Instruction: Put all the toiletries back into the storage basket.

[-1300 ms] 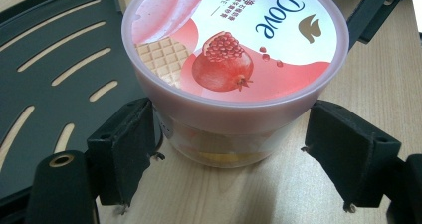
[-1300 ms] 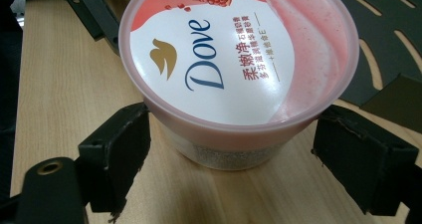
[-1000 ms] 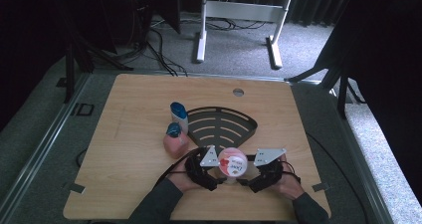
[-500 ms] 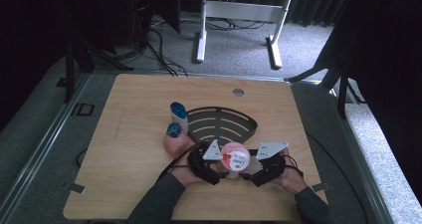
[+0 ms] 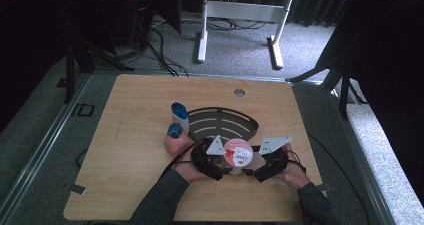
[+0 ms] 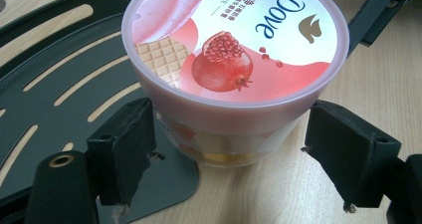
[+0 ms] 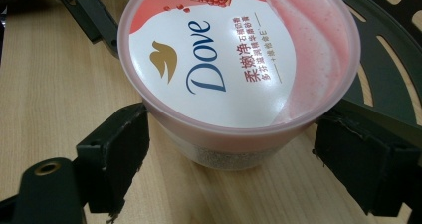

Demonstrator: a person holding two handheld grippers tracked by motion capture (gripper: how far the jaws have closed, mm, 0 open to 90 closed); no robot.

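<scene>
The pink cup (image 5: 237, 153) sits low in the middle of the high view, at the front edge of the black rack (image 5: 222, 122). The left gripper (image 6: 224, 159) and the right gripper (image 7: 229, 154) are both open, one on each side of it, not squeezing. The cup looks light and smooth, maybe slippery. Its thin wall could bend, so hold it gently just under the lid.

Glossy plastic tub (image 6: 234, 79), matt black slotted tray (image 6: 59, 89), smooth pale wood-grain table (image 7: 54, 69).
</scene>
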